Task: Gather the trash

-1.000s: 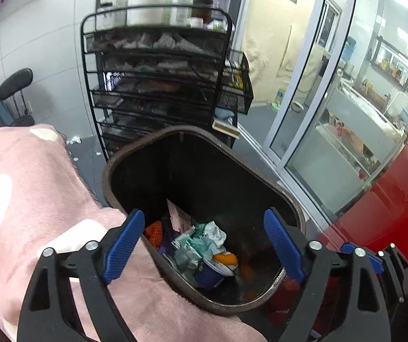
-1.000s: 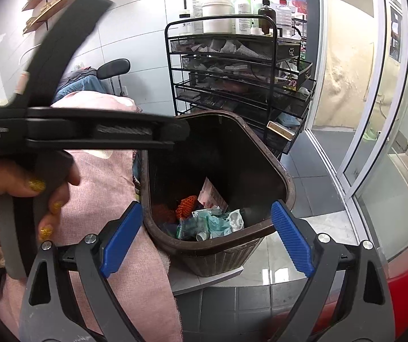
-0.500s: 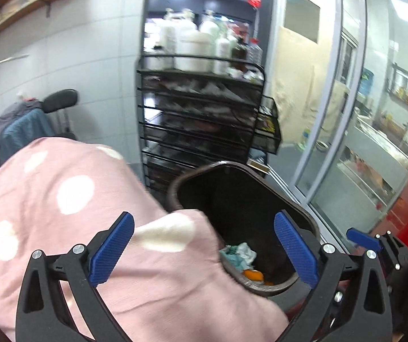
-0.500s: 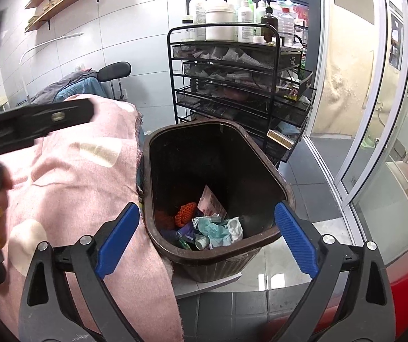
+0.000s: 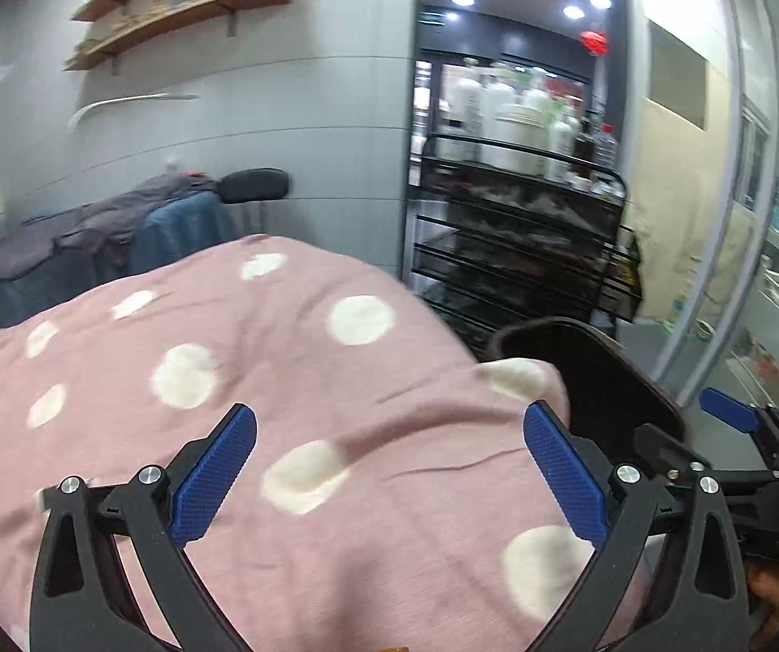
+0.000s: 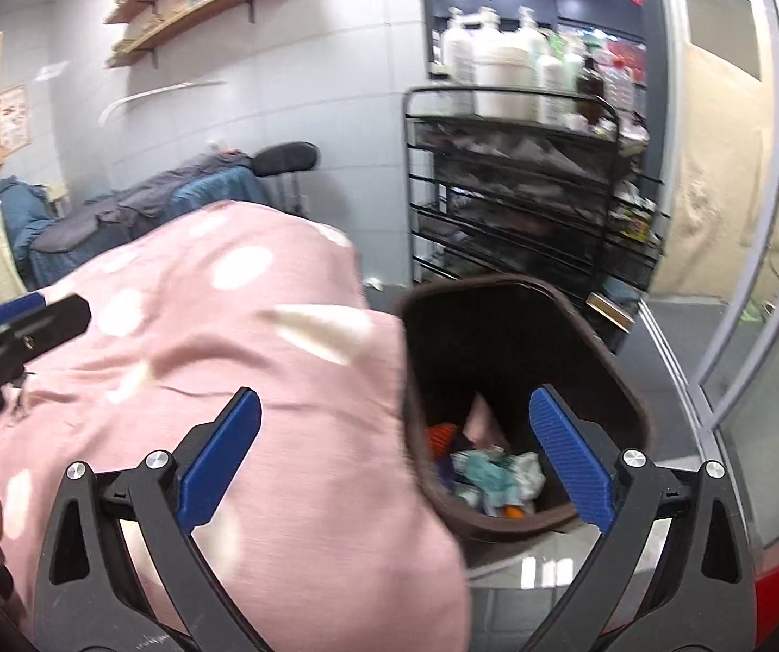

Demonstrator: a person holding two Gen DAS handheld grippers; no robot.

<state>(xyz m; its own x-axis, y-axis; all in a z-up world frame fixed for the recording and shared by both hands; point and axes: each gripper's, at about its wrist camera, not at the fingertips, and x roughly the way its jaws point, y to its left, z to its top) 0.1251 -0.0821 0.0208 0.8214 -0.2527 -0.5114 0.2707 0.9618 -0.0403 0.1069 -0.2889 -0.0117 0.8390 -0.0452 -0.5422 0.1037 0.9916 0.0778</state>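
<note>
Left gripper [image 5: 389, 467] jaws spread, empty, over soft pink dotted blanket [image 5: 291, 380]. Right gripper [image 6: 394, 456] jaws opening, empty — dark oval bin [image 6: 596, 358] lower right held crumpled trash [image 6: 498, 472].

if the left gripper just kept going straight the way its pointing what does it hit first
Most likely the pink polka-dot blanket: the left gripper is open and empty, and the fabric fills the view between and beyond its fingers. The brown trash bin sits off to the right of that line. Depth is hard to judge.
</note>
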